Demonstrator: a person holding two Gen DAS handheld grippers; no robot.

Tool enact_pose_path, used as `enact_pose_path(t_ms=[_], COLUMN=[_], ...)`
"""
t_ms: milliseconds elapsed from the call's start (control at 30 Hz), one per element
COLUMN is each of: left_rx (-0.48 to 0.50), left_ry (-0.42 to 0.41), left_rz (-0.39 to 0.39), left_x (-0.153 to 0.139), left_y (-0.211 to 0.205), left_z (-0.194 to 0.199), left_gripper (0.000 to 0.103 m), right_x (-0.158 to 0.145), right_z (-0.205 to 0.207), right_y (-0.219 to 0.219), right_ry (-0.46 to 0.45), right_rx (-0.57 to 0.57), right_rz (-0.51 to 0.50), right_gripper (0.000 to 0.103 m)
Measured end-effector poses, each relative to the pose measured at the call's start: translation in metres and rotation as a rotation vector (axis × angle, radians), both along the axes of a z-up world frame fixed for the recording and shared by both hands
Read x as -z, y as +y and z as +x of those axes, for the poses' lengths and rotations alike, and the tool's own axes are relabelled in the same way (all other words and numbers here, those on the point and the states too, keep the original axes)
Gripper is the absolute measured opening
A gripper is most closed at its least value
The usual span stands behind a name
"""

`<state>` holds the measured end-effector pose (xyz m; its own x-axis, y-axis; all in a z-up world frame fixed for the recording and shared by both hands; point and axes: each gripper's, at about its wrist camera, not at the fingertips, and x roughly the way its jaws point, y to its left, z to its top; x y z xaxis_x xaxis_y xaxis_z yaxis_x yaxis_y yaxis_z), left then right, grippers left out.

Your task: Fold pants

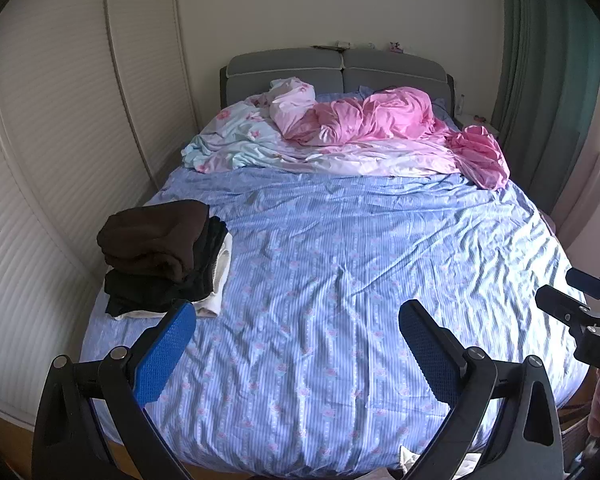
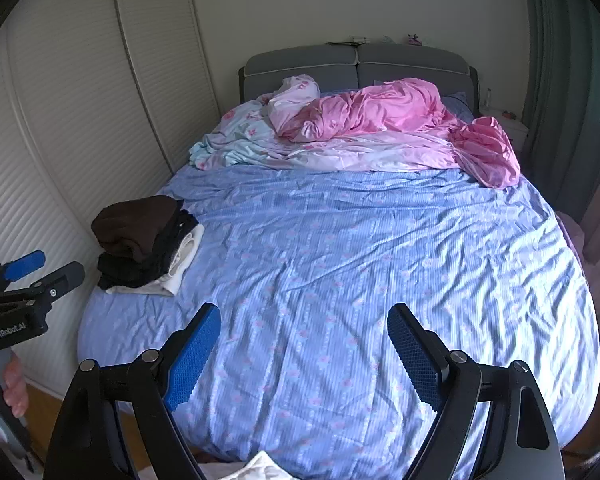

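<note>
Left claw (image 1: 298,354): released, blue pads spread wide, nothing between them. It hovers over the near end of the bed (image 1: 340,280), pointing toward 12 o'clock at the headboard (image 1: 336,70). Right claw (image 2: 304,356): also released and empty, same heading, just beside the left one. Each shows in the other's view, the right claw at 3 o'clock in the left wrist view and the left claw at 9 o'clock in the right wrist view.

Judgement: both claws held open and level above the bare blue striped sheet suggests a ready pose between garments, with the middle of the bed kept as the working surface.

Outward at 10 o'clock: stack of folded clothes (image 1: 160,256) by the bed's left edge, beside the wardrobe doors (image 1: 60,140). Brown piece on top, black beneath, white at the bottom. Probably parked there to keep finished items out of the folding area.

At 12 o'clock: crumpled pink and pale blue bedding (image 1: 360,132) pushed against the headboard, well apart from the claws.

At 6 o'clock, below the foot of the bed: a scrap of white fabric (image 2: 260,468) shows at the frame edge. Cannot tell whether it is the next pants.

Task's thing: no unfolded pants lie on the sheet. Pants, if any, are in the stack; the top brown item looks thick, soft, rolled at its near fold.
</note>
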<state>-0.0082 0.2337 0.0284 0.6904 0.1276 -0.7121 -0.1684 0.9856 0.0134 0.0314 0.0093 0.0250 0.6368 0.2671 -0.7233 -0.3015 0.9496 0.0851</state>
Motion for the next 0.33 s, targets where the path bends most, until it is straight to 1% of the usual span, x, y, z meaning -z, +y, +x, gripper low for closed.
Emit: enact_pose_path(t_ms=[333], left_rx=[0.0], left_ry=[0.002], left_rz=[0.001], left_x=[0.001], left_y=[-0.0027], left_z=[0.0023], left_gripper=[0.103], right_x=[0.0], right_z=[-0.0011], right_y=[0.0034], right_ry=[0.001], right_rx=[0.004], right_rz=[0.0], right_gripper=[0.086])
